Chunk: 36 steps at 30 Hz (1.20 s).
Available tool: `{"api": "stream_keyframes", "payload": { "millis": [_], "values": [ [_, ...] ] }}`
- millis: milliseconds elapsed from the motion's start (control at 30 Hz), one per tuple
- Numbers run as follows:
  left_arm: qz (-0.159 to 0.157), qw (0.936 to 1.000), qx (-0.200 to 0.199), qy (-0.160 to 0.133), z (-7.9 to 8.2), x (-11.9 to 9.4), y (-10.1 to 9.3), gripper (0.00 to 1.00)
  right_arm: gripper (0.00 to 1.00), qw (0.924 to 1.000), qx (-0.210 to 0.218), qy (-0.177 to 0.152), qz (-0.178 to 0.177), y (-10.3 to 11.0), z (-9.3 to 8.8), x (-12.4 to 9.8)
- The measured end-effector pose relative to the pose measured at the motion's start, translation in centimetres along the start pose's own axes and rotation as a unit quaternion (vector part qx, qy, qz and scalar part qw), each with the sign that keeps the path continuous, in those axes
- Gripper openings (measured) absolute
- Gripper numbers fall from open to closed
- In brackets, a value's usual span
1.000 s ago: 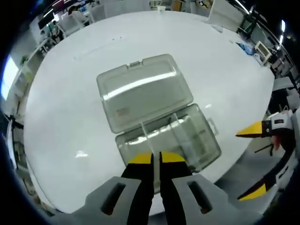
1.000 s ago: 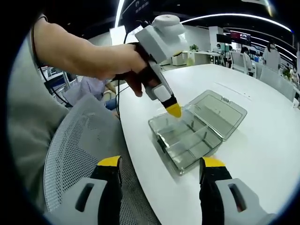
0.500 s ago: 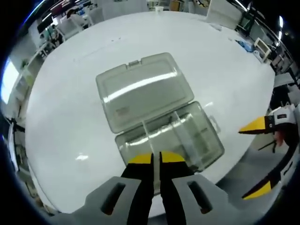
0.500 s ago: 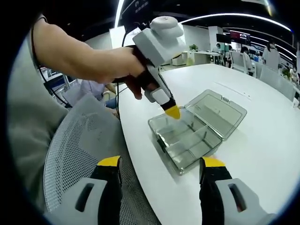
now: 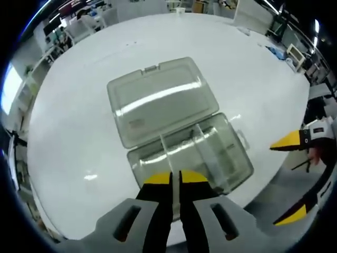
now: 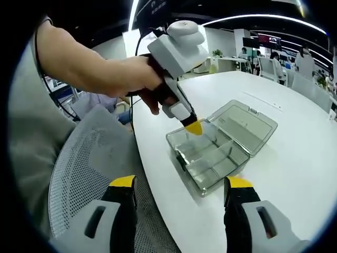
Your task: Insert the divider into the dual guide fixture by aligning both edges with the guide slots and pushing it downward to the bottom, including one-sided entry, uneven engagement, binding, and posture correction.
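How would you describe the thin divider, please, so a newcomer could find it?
On the white table lies an open clear plastic box with its lid folded back flat. The divider is the thin clear strip held by the left gripper, standing at the box's near edge.

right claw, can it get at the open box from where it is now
Probably yes. The right claw is open and holds nothing, and the clear box lies lid-open on the table just ahead. The left claw, shut on a thin divider, sits at the box's near end.
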<state>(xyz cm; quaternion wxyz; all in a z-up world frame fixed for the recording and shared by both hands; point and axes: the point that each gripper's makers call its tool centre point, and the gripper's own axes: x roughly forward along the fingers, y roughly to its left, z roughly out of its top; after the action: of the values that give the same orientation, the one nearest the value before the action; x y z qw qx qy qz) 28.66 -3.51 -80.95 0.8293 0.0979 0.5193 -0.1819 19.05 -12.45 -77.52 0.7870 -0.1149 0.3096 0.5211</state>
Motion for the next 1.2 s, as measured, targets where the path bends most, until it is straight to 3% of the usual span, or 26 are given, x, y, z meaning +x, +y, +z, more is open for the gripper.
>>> {"api": "stream_keyframes", "payload": {
  "millis": [533,1200],
  "values": [
    [0.001,1.0000,-0.001,0.005,-0.3,0.6,0.0,0.00,0.64,1.0000,-0.001,0.001,-0.002,-0.1,0.0,-0.2],
    [-0.011,0.9997,-0.016,0.014,0.4,-0.6,0.3,0.00,0.64,1.0000,-0.003,0.001,-0.001,0.1,0.1,-0.1]
  ]
}}
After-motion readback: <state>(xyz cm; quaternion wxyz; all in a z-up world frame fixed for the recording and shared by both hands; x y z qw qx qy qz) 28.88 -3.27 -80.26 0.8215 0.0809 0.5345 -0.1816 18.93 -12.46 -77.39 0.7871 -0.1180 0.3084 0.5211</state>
